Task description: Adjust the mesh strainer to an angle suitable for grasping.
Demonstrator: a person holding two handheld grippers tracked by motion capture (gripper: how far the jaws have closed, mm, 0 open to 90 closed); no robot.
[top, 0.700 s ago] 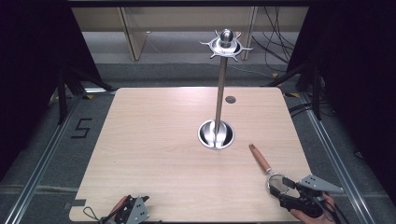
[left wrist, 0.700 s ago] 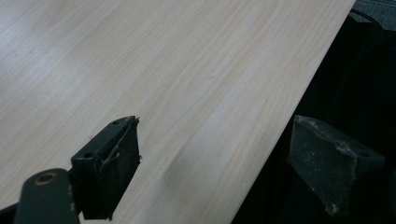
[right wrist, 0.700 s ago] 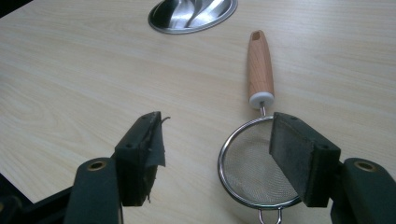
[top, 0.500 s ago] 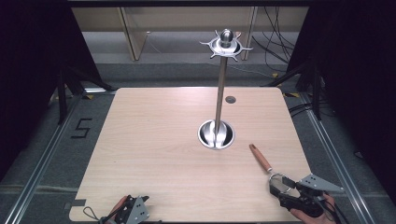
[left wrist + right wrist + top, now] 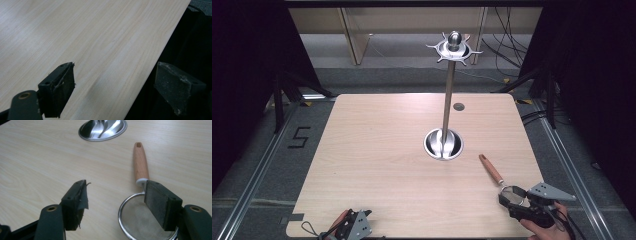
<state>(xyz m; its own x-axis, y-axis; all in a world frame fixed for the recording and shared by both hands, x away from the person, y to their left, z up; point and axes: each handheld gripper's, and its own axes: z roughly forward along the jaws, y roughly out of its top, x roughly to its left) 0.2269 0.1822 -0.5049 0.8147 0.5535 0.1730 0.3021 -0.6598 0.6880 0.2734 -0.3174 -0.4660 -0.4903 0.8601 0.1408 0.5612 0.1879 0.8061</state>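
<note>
Nearer now—right tongs (image 5: 512,199) gape over strainer (image 5: 141,215).

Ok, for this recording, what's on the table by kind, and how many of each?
Strainer with a wooden handle: 1
Metal stand with a round base and hooked top: 1
Handheld grippers, left gripper and right gripper, at the table's near edge: 2
Total: 4
</note>
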